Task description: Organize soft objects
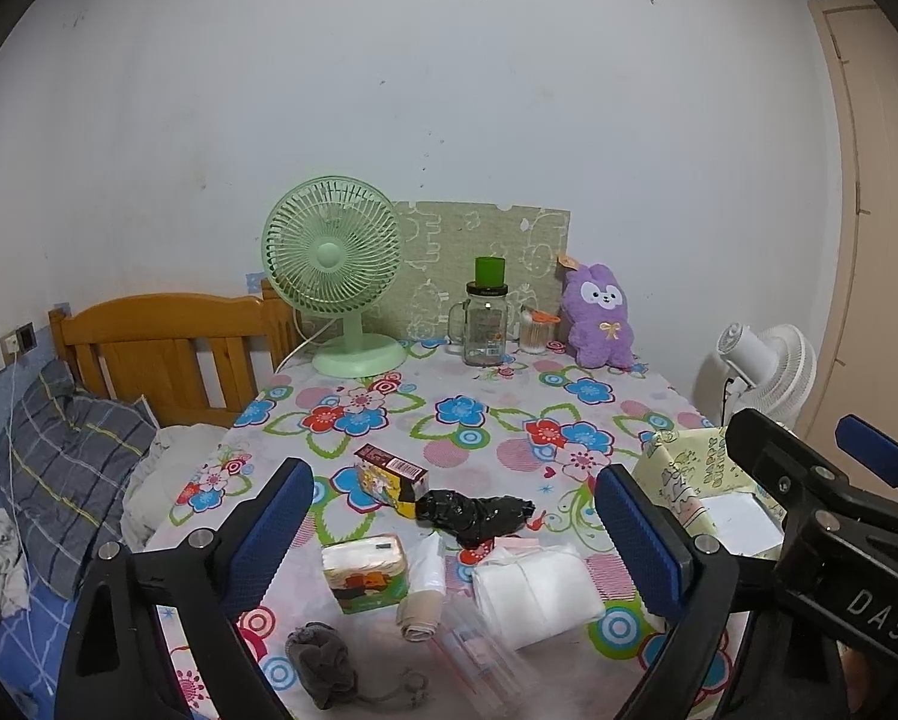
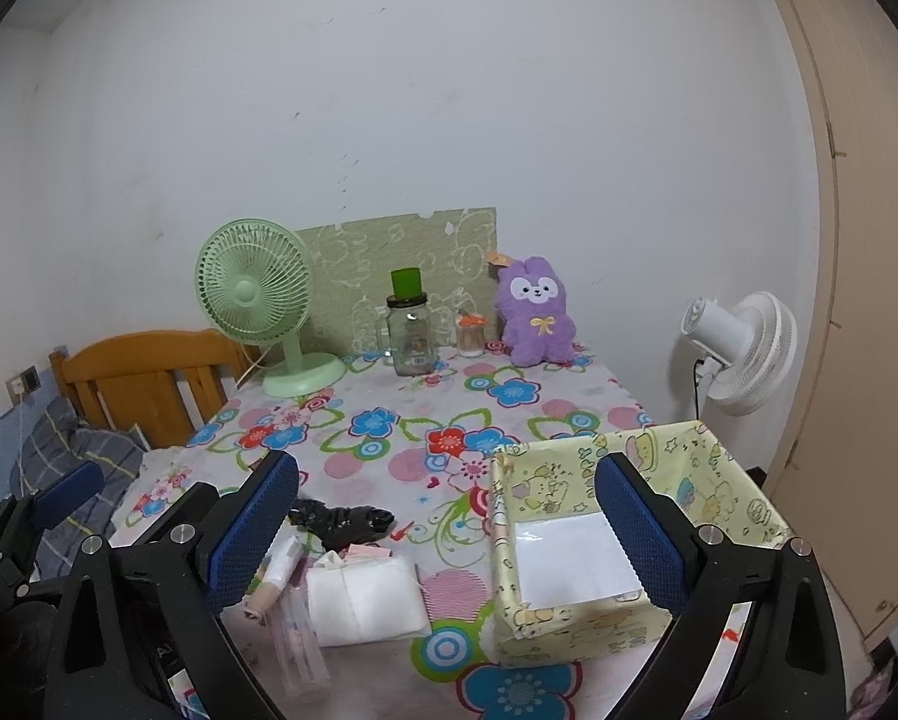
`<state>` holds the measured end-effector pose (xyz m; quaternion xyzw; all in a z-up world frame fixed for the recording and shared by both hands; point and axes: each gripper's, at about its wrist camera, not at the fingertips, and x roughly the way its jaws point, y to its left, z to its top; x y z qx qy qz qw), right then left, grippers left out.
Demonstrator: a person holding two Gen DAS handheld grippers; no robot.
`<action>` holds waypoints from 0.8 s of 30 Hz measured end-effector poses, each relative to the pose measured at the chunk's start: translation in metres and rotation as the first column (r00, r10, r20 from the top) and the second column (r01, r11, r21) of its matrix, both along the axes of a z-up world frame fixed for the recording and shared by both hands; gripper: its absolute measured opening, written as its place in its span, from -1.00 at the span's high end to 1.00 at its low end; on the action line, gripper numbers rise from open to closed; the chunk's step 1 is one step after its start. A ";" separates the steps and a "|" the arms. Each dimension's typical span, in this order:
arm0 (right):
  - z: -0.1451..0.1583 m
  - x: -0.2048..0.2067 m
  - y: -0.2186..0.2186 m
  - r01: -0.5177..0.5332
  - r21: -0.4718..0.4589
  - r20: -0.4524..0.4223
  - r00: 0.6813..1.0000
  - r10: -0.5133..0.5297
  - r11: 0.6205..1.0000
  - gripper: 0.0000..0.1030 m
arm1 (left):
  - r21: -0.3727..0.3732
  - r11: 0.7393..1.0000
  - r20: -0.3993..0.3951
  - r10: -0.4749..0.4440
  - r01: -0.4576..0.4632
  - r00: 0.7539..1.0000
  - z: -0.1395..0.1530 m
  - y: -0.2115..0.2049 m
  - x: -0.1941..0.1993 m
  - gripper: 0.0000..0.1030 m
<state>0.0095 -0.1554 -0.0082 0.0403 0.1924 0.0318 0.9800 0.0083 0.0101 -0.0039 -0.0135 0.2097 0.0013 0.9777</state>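
Left wrist view: my left gripper is spread wide and holds nothing, hovering over the near edge of the table. Under it sit the white folded cloth, tissue pack, black bag and grey sock, all close together. Right gripper is also wide apart with nothing in it, above the yellow box at the near right corner. Purple plush stands at the far edge, beside the glass jar.
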 end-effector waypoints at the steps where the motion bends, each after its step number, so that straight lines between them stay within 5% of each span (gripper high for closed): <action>1: -0.001 0.000 0.001 0.002 0.006 -0.001 1.000 -0.002 1.000 -0.94 | -0.002 1.000 -0.002 0.000 0.000 1.000 -0.001 0.002 0.000 -0.84; 24: -0.045 0.015 0.041 -0.064 -0.007 -0.083 0.995 0.063 0.998 -0.79 | -0.003 0.998 -0.073 0.062 -0.062 0.995 -0.053 0.034 0.004 -0.80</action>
